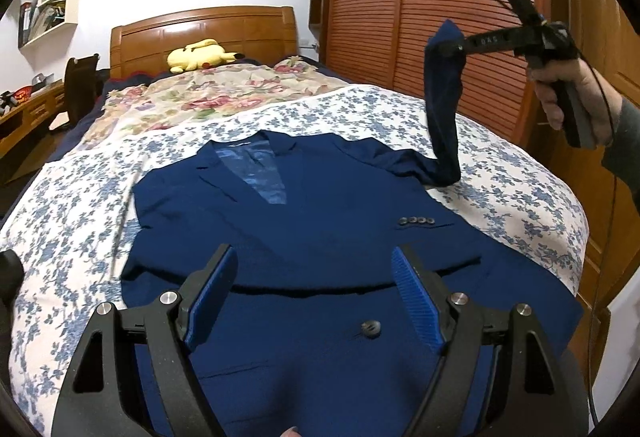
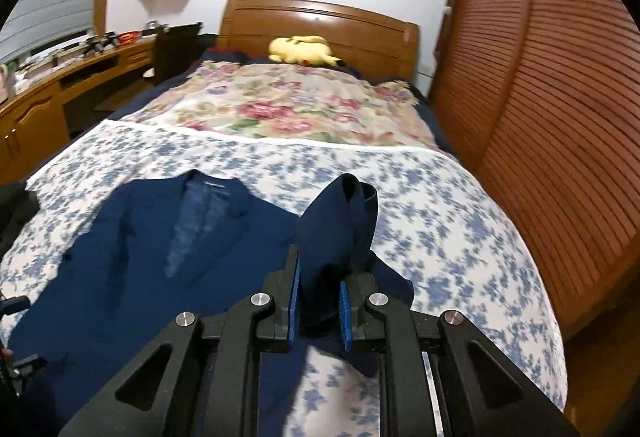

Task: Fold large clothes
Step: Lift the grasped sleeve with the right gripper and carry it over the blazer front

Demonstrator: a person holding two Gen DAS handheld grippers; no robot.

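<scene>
In the left wrist view, a navy blazer (image 1: 304,221) lies face up and flat on the blue-flowered sheet (image 1: 80,221) of the bed, collar toward the wooden headboard (image 1: 204,33). The left gripper (image 1: 312,301) hangs over the blazer's lower front with its blue pads (image 1: 212,297) spread wide and nothing between them; a dark button (image 1: 370,329) shows on the cloth between the fingers. To the right of the blazer, a hand (image 1: 576,97) holds the right gripper (image 1: 446,47), which has the cuff of one sleeve (image 1: 444,109) pinched and lifted clear of the sheet, the sleeve trailing down to the blazer's shoulder. A yellow plush toy (image 1: 200,55) rests by the headboard.

In the right wrist view, the right gripper (image 2: 320,301) has its jaws nearly together, clamped on the sleeve (image 2: 340,225), whose cuff stands up past the fingertips. The blazer (image 2: 140,257) lies left of the sleeve on the sheet (image 2: 440,237).
</scene>
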